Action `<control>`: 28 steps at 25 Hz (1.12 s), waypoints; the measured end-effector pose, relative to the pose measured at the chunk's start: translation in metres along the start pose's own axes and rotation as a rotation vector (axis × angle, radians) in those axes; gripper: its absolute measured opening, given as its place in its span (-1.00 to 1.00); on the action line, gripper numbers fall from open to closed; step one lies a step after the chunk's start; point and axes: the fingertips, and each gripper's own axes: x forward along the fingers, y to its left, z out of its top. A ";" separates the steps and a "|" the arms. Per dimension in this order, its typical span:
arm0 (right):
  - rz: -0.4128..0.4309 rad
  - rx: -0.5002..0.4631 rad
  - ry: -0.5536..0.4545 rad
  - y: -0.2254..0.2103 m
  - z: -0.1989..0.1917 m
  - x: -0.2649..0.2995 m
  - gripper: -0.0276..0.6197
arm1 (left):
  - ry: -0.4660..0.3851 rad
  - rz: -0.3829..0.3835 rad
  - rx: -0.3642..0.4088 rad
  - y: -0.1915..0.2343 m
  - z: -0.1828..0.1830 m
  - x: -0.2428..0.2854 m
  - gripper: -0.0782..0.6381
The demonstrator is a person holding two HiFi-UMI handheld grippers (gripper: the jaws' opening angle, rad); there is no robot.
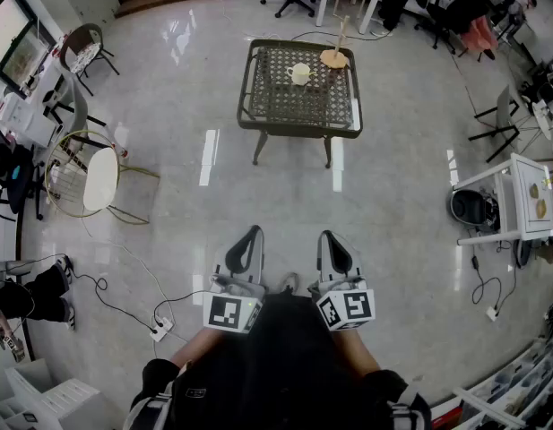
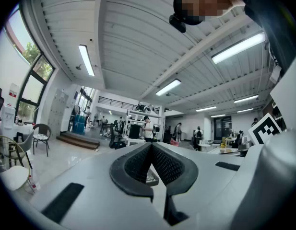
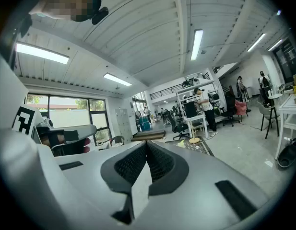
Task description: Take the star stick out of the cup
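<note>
We stand far from the counter (image 1: 294,131).
Left gripper (image 1: 251,238), right gripper (image 1: 330,240): jaws pressed together, empty; next, approach the cup (image 1: 299,73).

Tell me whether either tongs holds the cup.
No, the cup stands on the dark table, with nothing gripping it.

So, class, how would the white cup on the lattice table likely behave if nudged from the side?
The cup looks small and upright, so it is probably light and apt to tip. The lattice top of the table may catch its base rather than let it slide. It is too distant to tell its material.
</note>
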 end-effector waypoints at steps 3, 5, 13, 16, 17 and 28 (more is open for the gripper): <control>-0.001 0.006 -0.001 0.000 -0.003 -0.001 -0.89 | 0.008 0.004 -0.013 0.000 -0.001 0.001 -0.75; 0.004 0.000 0.003 -0.003 -0.003 -0.003 -0.89 | 0.012 0.003 -0.017 -0.005 -0.003 0.003 -0.75; 0.022 0.003 -0.023 -0.021 0.005 -0.016 -0.89 | 0.017 -0.001 -0.016 -0.031 -0.006 0.015 -0.75; 0.032 0.014 -0.026 -0.034 0.006 -0.020 -0.89 | 0.021 0.005 -0.013 -0.044 -0.008 0.021 -0.75; 0.037 0.018 -0.027 -0.039 0.006 -0.022 -0.89 | 0.023 0.008 -0.011 -0.049 -0.009 0.022 -0.75; 0.071 0.022 -0.012 -0.074 0.001 -0.021 -0.89 | 0.051 0.036 -0.005 -0.077 -0.025 0.043 -0.75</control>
